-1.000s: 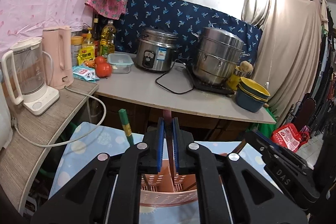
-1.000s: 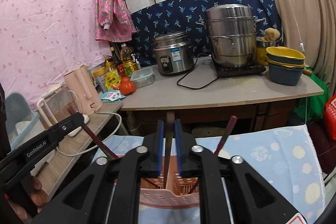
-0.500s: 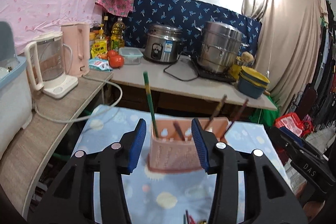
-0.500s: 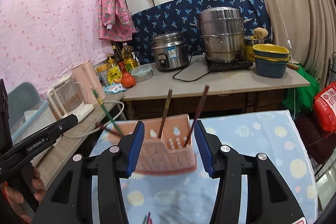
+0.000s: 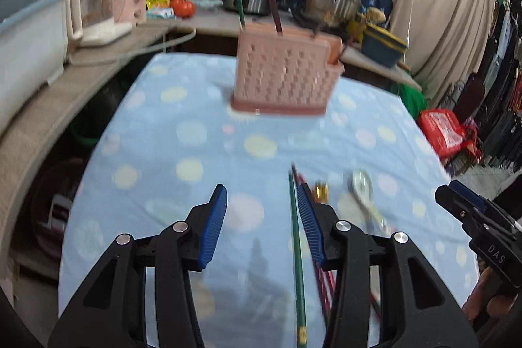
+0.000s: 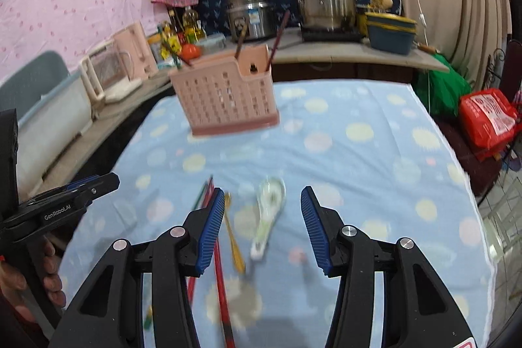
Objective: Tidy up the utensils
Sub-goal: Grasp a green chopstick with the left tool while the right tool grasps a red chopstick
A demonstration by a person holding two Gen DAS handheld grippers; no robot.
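Blue pads: ribbed blue fingertips (image 5: 215, 227) line both black tools.
Left gripper (image 5: 262, 225): held low over the near part of the cloth, pointing toward the far basket; jaws spread wide with nothing between them but a green chopstick (image 5: 297, 253) lying on the cloth just inside the right-hand pad.
Right gripper (image 6: 262, 225): likewise low and level, jaws wide apart, gripping nothing; a white spoon (image 6: 269, 211) and a gold spoon (image 6: 233, 237) lie on the cloth between its fingers.
Holder: the pink slotted utensil basket (image 6: 225, 93) stands upright at the far side of the dotted blue tablecloth (image 6: 359, 152), well apart from both tools, with several chopsticks standing in it.
Loose utensils: red chopsticks (image 6: 222, 292) lie near the left pad in the right wrist view, beside the green one.
Writing: "GenRobot.AI" on the left tool's body in the right wrist view; "DAS" on the right tool's body in the left wrist view.
Sharpness: both views are motion-blurred; the label on the rice cooker (image 6: 251, 15) is unreadable.
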